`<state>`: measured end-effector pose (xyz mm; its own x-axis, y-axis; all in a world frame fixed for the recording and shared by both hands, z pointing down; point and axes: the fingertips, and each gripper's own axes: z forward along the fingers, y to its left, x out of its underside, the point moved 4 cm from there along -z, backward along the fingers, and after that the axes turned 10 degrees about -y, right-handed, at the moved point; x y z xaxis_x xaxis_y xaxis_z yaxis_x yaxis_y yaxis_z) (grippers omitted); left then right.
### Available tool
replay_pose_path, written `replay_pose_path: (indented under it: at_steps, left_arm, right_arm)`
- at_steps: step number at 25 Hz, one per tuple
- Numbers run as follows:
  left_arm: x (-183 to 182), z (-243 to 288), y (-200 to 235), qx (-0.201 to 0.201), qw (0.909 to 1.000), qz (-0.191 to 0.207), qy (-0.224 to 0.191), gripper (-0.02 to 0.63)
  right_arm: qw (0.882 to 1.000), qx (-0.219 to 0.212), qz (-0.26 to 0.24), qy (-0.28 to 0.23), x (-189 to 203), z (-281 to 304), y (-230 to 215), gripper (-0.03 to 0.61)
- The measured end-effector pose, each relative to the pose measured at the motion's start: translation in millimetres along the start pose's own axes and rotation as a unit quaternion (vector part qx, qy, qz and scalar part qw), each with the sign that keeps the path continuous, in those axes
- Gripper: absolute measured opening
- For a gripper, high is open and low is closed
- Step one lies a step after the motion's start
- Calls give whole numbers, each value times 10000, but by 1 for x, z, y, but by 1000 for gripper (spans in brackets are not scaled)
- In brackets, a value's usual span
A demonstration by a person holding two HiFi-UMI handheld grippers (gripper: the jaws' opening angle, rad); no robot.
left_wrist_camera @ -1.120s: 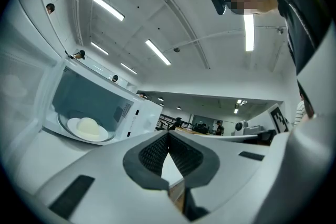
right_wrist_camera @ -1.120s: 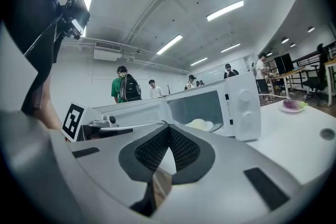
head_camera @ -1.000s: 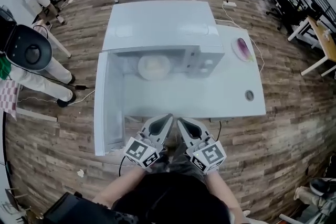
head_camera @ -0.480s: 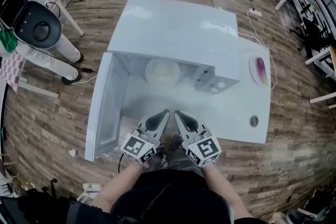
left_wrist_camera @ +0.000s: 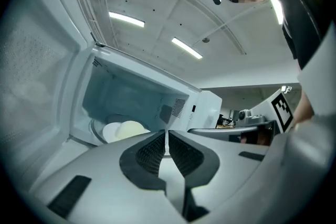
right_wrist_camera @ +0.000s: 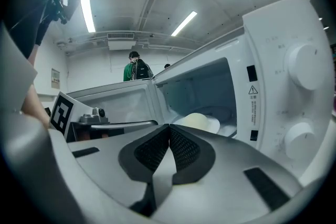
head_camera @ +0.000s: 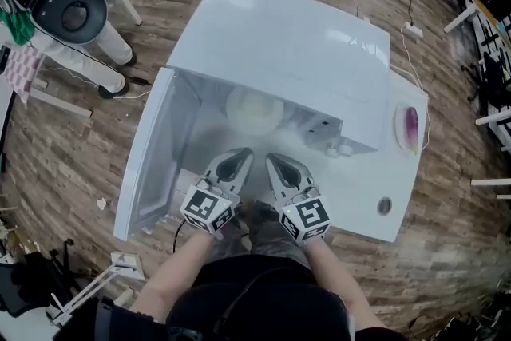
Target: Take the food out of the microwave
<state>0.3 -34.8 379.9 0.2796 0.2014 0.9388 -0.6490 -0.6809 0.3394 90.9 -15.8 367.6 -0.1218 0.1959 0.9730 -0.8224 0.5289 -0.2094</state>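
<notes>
A white microwave (head_camera: 279, 44) stands on a white table, its door (head_camera: 148, 152) swung open to the left. Inside, a pale round bun (head_camera: 255, 108) lies on a white plate (head_camera: 238, 117); it also shows in the left gripper view as the bun (left_wrist_camera: 130, 128) and in the right gripper view as the bun (right_wrist_camera: 195, 121). My left gripper (head_camera: 239, 154) and right gripper (head_camera: 274, 158) hover side by side just in front of the cavity, short of the plate. Both are shut with nothing between the jaws: left gripper (left_wrist_camera: 167, 136), right gripper (right_wrist_camera: 169, 129).
The control panel with two knobs (right_wrist_camera: 302, 68) is on the microwave's right. A white dish with something purple (head_camera: 409, 126) sits at the table's right end, near a round cable hole (head_camera: 384, 206). A chair (head_camera: 68, 8) and people stand beyond.
Both grippers have advanced toward the open cavity and sunk slightly; the head view has shifted so the microwave appears turned and nearer.
</notes>
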Motion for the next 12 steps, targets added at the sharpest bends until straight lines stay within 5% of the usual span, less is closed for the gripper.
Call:
replay_pose_path:
  at_steps: [8,12]
  left_arm:
    - [13,11,22,-515,9986,50,114,12]
    - [18,6,33,-796,9965,-235,56,74]
  right_arm:
    - [9993,2,164,346,19,19,-25,18]
    - [9984,129,354,427,29,23,-26,18]
